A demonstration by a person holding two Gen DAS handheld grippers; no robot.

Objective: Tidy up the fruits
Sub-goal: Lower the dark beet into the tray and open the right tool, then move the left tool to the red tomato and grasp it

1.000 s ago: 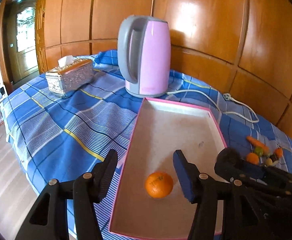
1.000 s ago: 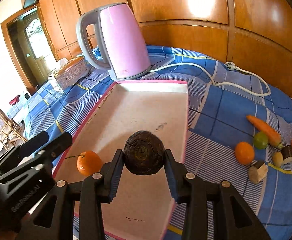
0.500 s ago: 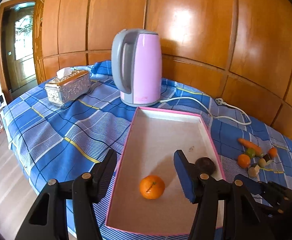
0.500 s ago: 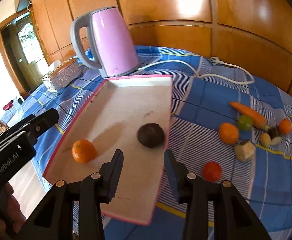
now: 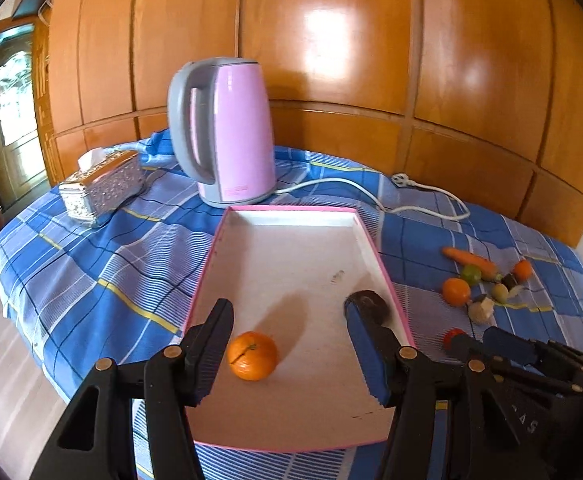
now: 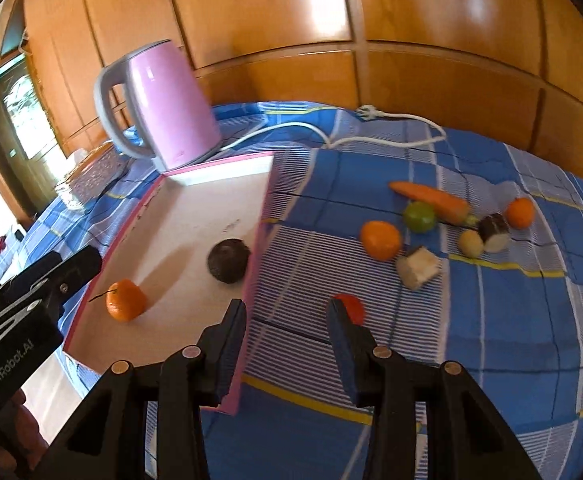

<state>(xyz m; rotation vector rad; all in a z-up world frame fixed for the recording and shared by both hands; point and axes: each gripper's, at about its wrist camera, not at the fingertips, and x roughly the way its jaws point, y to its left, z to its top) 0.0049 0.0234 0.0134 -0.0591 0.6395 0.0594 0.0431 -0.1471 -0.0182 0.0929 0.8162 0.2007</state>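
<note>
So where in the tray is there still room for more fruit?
The tray is bare from the kettle end down to the middle. Only the tangerine and the dark fruit sit at the near end. The crowded spot is the pile by the carrot, on the cloth.

two fruits point(image 6: 125, 299) lie in the tray point(image 6: 195, 216), others point(image 6: 380, 239) to its right.

The right gripper point(image 6: 287, 320) is open and empty above the tray point(image 6: 257, 220) edge. In the tray lie a tangerine point(image 6: 125, 300) and a dark fruit point(image 6: 228, 260). A tomato point(image 6: 351, 307) is beside one finger.
</note>
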